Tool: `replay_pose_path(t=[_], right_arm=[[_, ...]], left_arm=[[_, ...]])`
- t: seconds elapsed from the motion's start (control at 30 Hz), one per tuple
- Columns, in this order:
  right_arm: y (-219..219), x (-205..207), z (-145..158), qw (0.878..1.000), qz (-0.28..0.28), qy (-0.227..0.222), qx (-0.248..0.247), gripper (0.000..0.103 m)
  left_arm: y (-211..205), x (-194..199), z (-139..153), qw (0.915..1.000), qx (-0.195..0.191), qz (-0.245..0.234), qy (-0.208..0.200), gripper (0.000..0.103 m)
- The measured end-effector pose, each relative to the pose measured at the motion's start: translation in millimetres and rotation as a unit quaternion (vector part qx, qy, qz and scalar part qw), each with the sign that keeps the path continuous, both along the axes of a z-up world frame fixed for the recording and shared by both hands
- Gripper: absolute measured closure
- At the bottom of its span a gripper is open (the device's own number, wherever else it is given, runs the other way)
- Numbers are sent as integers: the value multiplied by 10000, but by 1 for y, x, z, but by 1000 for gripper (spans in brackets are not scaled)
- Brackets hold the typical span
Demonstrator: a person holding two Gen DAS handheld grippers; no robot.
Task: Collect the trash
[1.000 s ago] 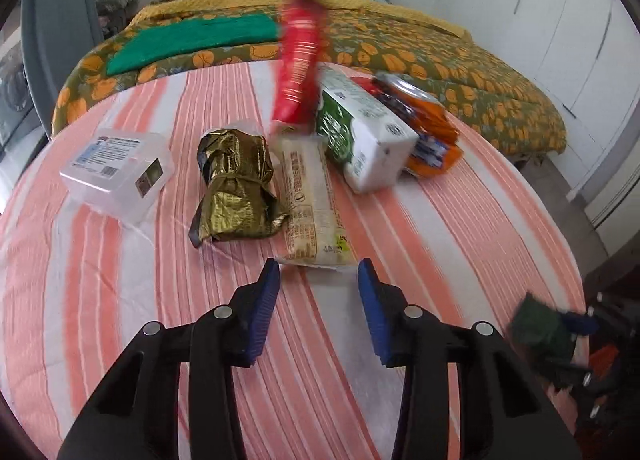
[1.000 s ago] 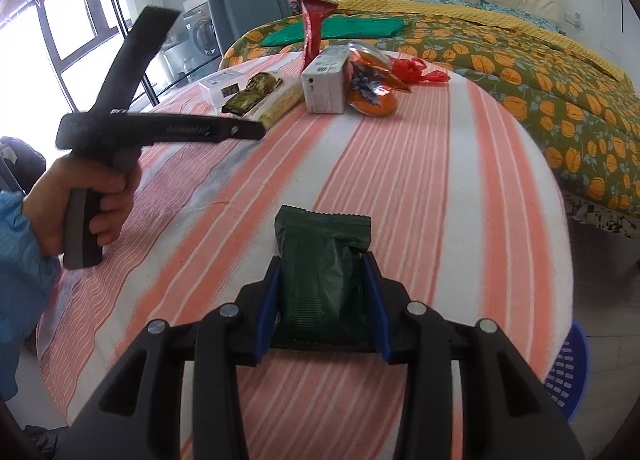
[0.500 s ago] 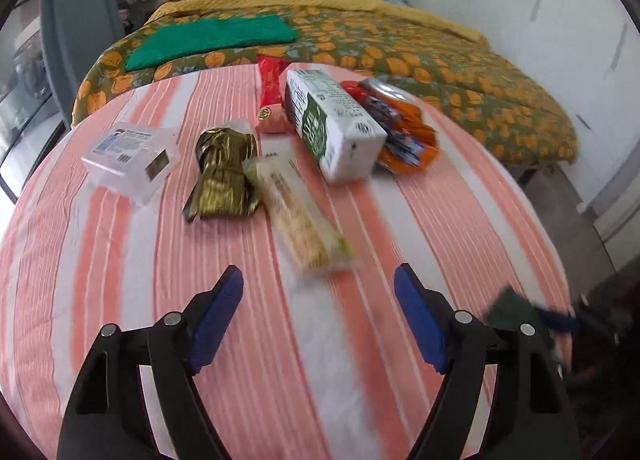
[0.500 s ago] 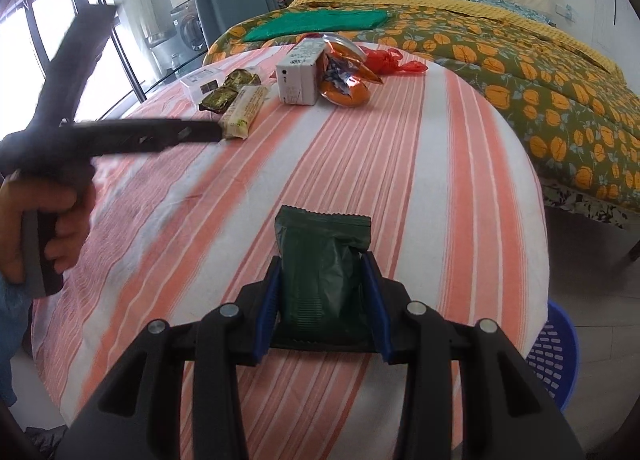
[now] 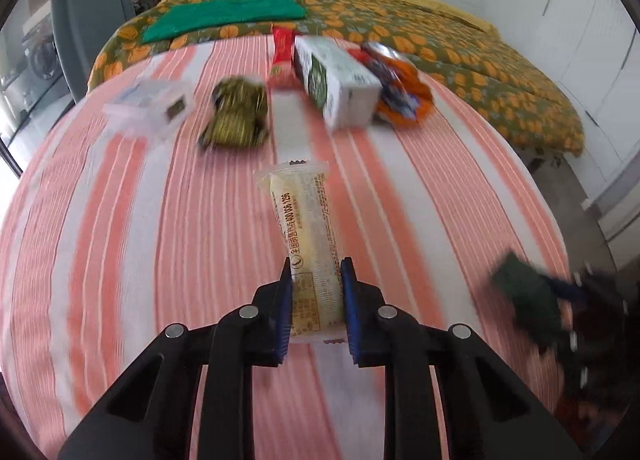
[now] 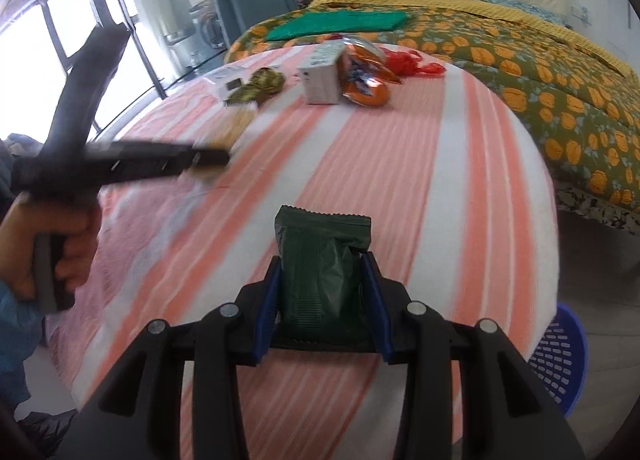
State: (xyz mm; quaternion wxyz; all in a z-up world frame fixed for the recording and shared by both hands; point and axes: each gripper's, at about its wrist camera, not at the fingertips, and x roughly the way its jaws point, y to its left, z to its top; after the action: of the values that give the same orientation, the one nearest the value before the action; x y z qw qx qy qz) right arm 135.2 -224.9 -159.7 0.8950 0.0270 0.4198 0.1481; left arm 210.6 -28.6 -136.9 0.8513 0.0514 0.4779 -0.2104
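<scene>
Your left gripper (image 5: 316, 280) clamps pale snack bar (image 5: 306, 228) near its tail — long axis straight ahead, over striped table (image 5: 120, 220). Your right gripper (image 6: 322, 280) pinches dark green packet (image 6: 322, 260); blue basket (image 6: 560, 356) sits low right of it — right hand nearer, drop first.

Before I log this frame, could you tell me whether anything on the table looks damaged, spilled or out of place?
Nothing looks spilled or broken. The gold wrapper is crumpled and the milk carton lies on its side, as litter would. The left gripper holds the cream wrapper, the right gripper the green packet.
</scene>
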Motion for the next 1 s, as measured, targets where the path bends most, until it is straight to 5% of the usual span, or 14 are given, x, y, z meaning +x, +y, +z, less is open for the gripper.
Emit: replay_pose_path(t=[0.07,0.17,0.23,0.43,0.5,0.53,0.63,1.0], right_arm=[[7,-1,1,9999,137,12,9,64],[18,1,-5,9994,229,147,-201,61],[20,3,-6,9991,253,213,-284,42],[25,11,3,9962,285,595,-561,35],[27,14,2,9946,281,720,-687,46],[30,14,1,9933,305,775,-807,62],[34,12,2,9920,286,769,-956,69],[-20,-12,33,9995,-79,305,9,69]], left_arm=[[16,-28,-3,9999,-73,-63,79,80],[28,-46,-4,9998,-166,-109,83,64],[28,-48,-3,9998,-119,-186,24,43],[17,-36,-3,9996,134,-248,-64,42],[14,-32,-3,9994,255,-221,-112,42],[12,-31,-3,9991,342,-204,-162,46],[12,-28,-3,9989,383,-189,-175,80],[-7,-45,27,9986,-346,-252,-314,85]])
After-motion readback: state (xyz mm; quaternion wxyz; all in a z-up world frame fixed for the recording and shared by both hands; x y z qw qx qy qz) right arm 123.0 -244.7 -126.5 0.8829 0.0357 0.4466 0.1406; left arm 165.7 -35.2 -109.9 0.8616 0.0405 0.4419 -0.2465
